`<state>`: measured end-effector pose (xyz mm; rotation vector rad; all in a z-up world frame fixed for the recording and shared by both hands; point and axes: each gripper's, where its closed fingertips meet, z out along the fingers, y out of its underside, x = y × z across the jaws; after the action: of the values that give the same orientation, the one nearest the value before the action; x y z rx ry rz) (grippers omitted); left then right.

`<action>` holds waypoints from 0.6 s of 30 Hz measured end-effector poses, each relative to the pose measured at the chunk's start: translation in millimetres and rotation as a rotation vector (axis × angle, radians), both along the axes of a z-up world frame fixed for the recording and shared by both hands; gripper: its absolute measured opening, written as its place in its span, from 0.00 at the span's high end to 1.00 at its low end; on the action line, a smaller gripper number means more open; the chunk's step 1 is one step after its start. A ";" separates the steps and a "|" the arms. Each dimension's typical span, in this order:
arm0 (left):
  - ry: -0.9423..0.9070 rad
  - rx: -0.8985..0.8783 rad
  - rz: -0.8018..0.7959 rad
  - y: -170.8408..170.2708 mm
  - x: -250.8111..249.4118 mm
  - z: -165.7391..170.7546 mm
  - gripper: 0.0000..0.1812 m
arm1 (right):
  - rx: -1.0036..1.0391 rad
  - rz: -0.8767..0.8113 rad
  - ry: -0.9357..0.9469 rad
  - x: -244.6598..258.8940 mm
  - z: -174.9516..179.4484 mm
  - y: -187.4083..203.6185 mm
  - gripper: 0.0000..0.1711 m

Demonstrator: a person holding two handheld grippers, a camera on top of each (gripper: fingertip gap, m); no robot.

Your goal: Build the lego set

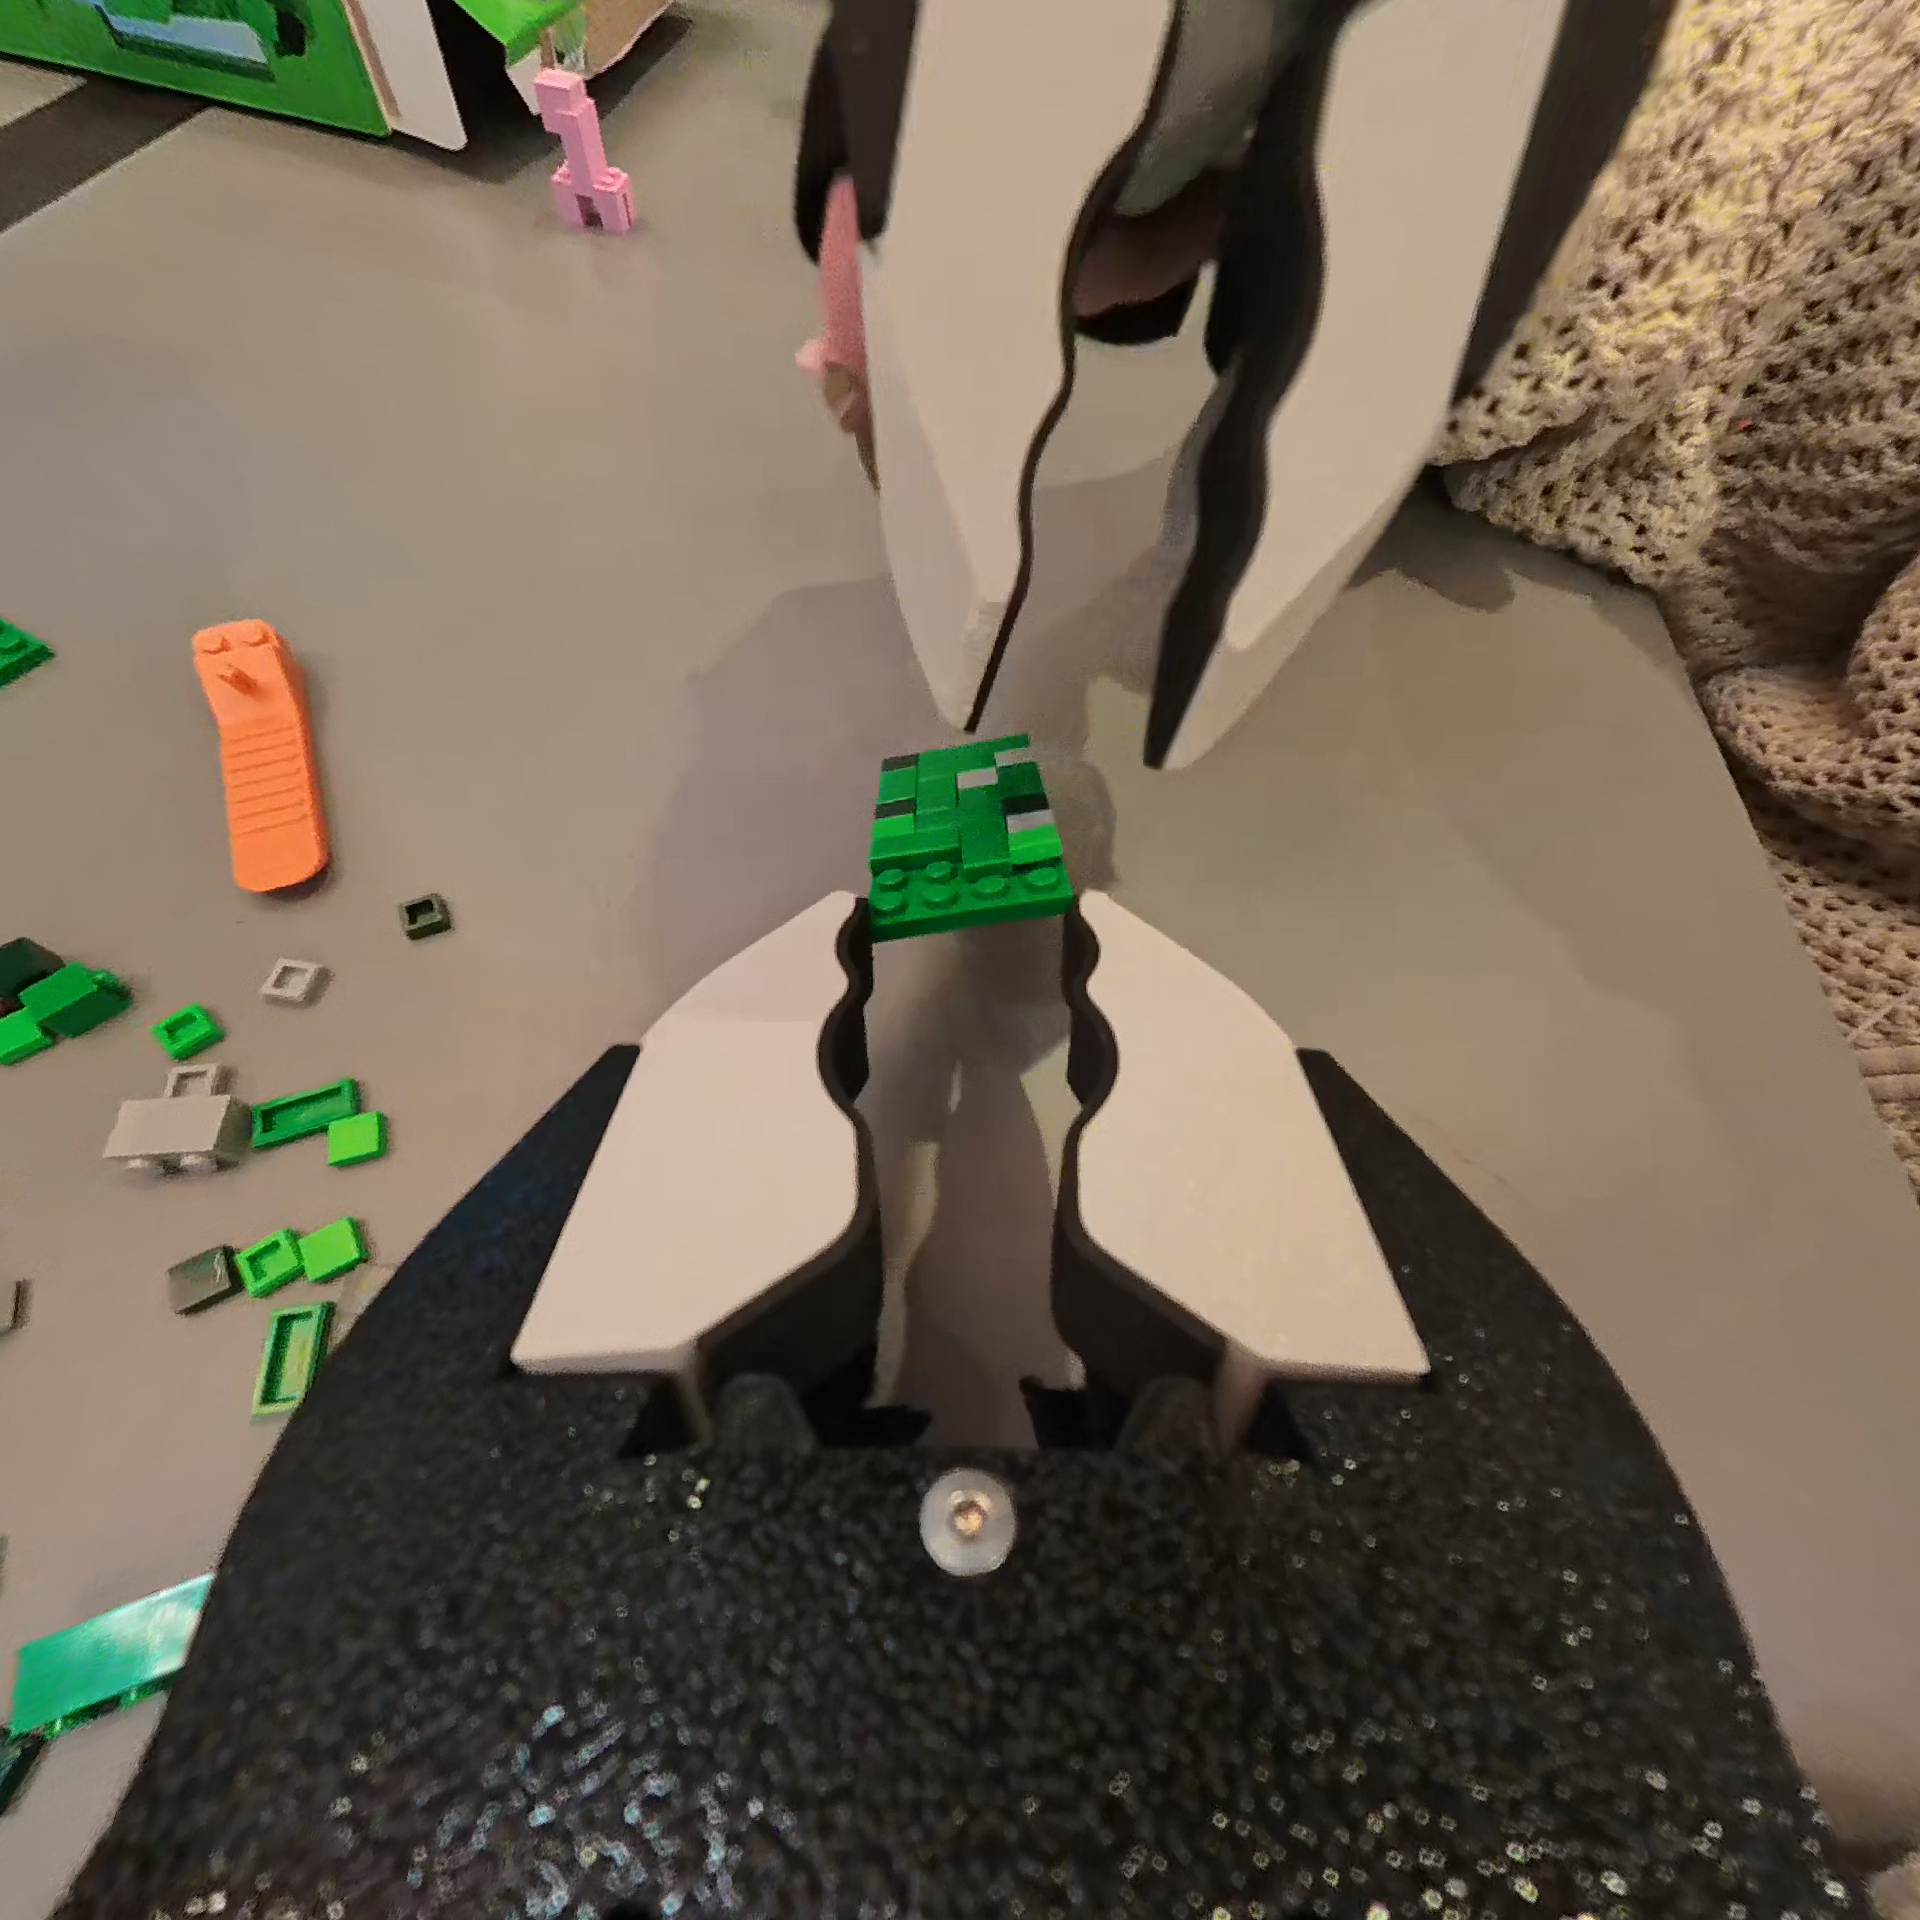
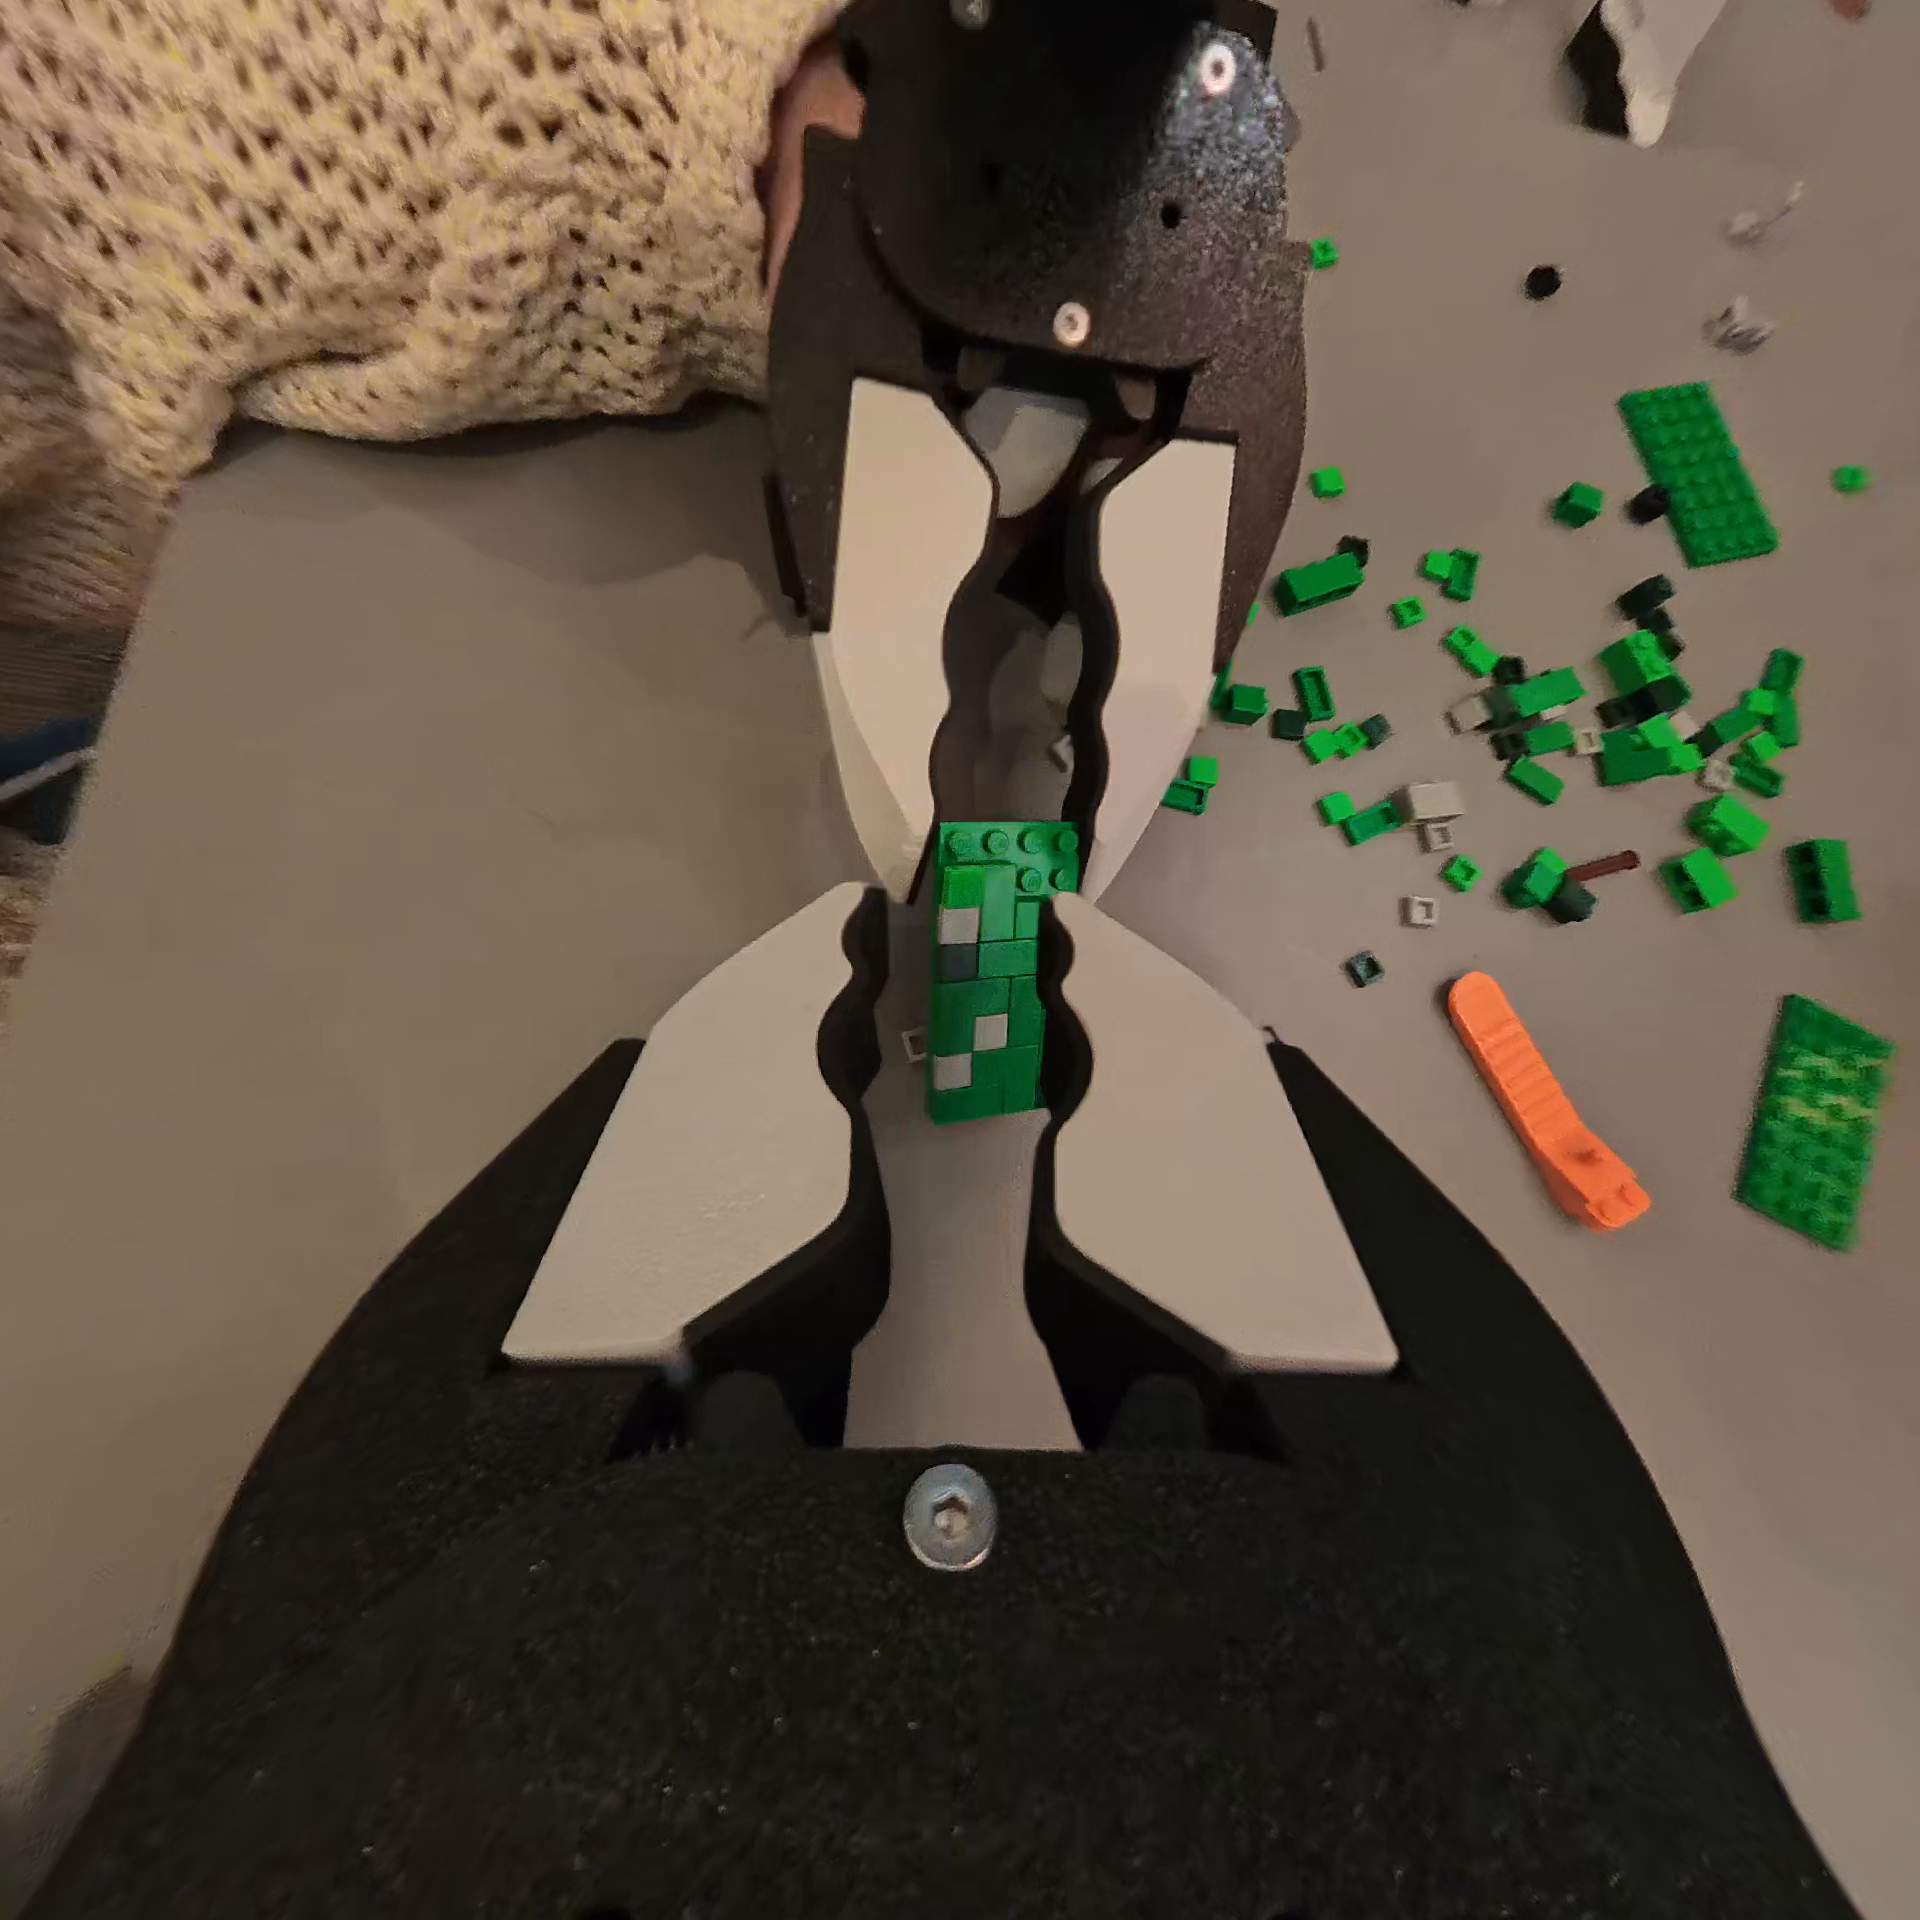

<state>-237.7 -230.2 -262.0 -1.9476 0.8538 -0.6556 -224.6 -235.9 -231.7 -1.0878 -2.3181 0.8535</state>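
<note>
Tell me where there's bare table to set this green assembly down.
Bare grey table lies between the green assembly and the knitted sleeve. The orange separator side is crowded with loose green bricks and plates.

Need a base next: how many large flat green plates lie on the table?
2. One green plate lies far right, past the loose bricks; the other nearer, beside the orange separator. More may lie hidden or out of view.

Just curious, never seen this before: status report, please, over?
Left claw shut on green lego strip's studded end. Right claw open, straddling its other end. Nothing blocking; loose bricks lie aside.
</note>
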 end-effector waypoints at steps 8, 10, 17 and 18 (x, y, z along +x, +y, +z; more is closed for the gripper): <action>-0.030 -0.007 0.033 3.2 -3.9 2.6 0.81 | 0.400 -0.002 0.436 9.6 -16.5 -5.4 0.79; -0.045 -0.008 0.039 3.7 -5.0 4.1 0.81 | 0.476 0.009 0.501 12.8 -18.8 -8.2 0.79; -0.073 -0.015 0.043 3.9 -6.5 6.4 0.81 | 0.716 0.014 0.614 16.0 -20.6 -2.4 0.82; -0.076 -0.017 0.047 4.3 -7.1 6.6 0.81 | 0.721 0.014 0.622 16.6 -20.4 -1.9 0.83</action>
<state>-244.8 -225.9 -255.5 -1.9388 0.7562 -0.7066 -208.0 -237.7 -252.0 -0.4098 -1.8433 0.2395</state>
